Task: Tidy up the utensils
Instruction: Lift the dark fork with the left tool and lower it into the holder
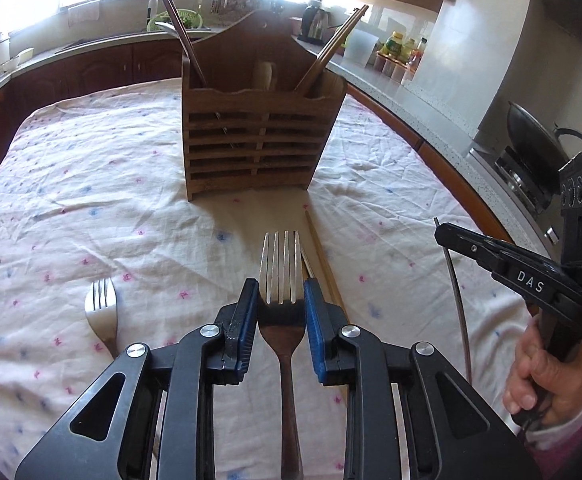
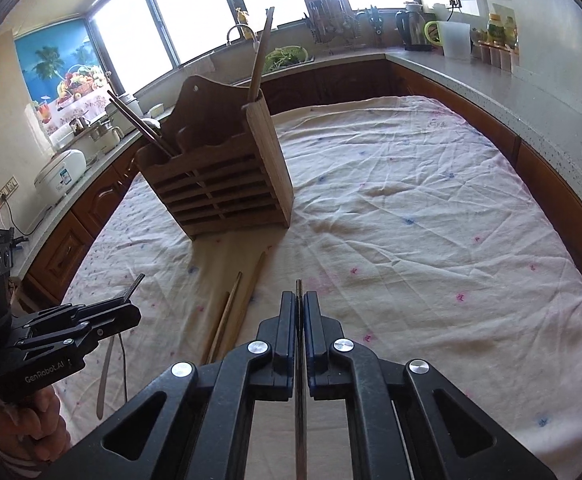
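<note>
Low centre of both wrist views: each gripper clenched on one utensil above the flowered tablecloth (image 1: 91, 208).

Left gripper (image 1: 281, 300) grasped a fork (image 1: 282, 276) at its neck between blue pads, tines pointing toward the wooden utensil holder (image 1: 257, 140) at frame centre. Right gripper (image 2: 299, 312) was clamped on a thin metal utensil (image 2: 299, 360) seen edge-on; its kind could not be told. A second fork (image 1: 101, 308) lay on the cloth at lower left of the left view. Loose chopsticks (image 1: 325, 256) lay just right of the held fork. More chopsticks (image 1: 331, 52) leaned in the holder's right compartment, long handles (image 1: 179, 24) in its left.
</note>
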A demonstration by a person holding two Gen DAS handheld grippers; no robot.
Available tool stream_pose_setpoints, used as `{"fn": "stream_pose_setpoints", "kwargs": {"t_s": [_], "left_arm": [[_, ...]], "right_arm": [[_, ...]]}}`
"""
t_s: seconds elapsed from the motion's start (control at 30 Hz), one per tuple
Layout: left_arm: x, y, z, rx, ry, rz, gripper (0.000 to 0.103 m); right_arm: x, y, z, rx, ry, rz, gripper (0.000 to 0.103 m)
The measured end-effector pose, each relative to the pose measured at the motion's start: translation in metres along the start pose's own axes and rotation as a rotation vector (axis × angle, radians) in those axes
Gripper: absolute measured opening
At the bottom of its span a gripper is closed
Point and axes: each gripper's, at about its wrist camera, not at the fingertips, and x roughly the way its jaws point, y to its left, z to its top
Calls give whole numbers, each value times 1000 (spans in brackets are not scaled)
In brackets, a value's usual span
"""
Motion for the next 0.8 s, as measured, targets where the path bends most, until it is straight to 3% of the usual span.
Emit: {"fn": "stream_pose_setpoints", "kwargs": {"t_s": [0.43,0.8], "left_arm": [[-53,4,-7,-16,-117,-16,21],[-73,3,-4,-14,-175,-10,21]], "right_arm": [[-55,21,9,-22,-118,49,4],[-76,27,15,-26,-180,75,4]]}}
